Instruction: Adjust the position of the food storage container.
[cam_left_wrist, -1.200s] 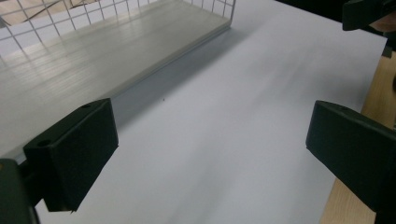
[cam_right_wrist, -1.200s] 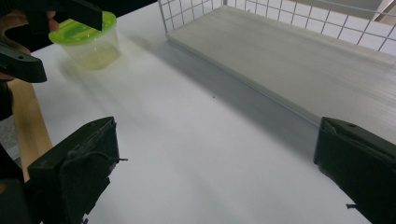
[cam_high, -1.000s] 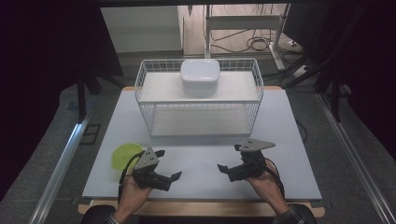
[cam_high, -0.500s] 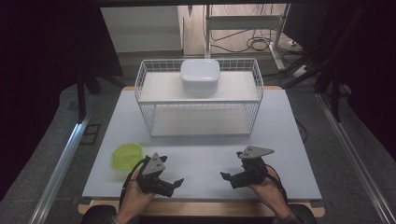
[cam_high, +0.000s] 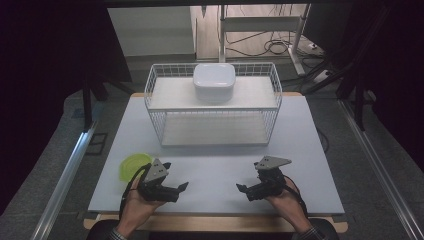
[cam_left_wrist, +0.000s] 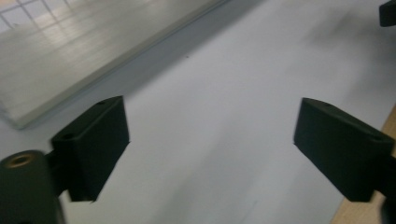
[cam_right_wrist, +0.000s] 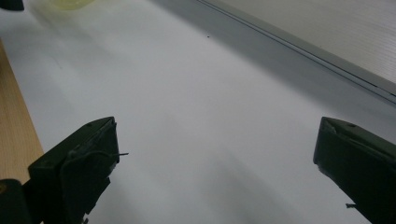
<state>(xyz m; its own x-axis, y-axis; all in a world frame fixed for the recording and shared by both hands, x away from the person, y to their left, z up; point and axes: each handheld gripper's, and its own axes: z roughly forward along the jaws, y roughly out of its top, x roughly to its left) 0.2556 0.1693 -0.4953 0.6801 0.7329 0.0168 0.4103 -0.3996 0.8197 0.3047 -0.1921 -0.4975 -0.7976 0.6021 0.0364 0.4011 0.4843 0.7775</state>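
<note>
The left claw (cam_high: 176, 189) rests low over the near left part of the surface (cam_high: 215, 165), jaws spread wide and holding nothing; the left gripper view shows bare white between its two black pads. The right claw (cam_high: 245, 190) sits likewise at the near right, jaws wide apart and empty, pointing inward toward the left one.

Just beside the left claw, on its outer side toward the surface's left edge, lies the green bowl (cam_high: 133, 165), a shallow yellow-green dish resting flat. It shows as a blurred yellow patch at the top of the right gripper view (cam_right_wrist: 70, 3). This looks like the thing nearest to hand, so the step is most likely a reach for it with the left claw.

To do it well, turn the left claw outward so the jaws face the bowl's rim, then come down with one jaw inside and one outside the rim, pinching the wall rather than trying to span the whole dish. Keep the jaws wide until they straddle the rim, as a shallow bowl will slide if nudged.

Farther off, a wire rack (cam_high: 214, 107) stands at the back of the surface, with a white lidded box (cam_high: 214, 80) on its upper shelf; its lower shelf looks bare.
</note>
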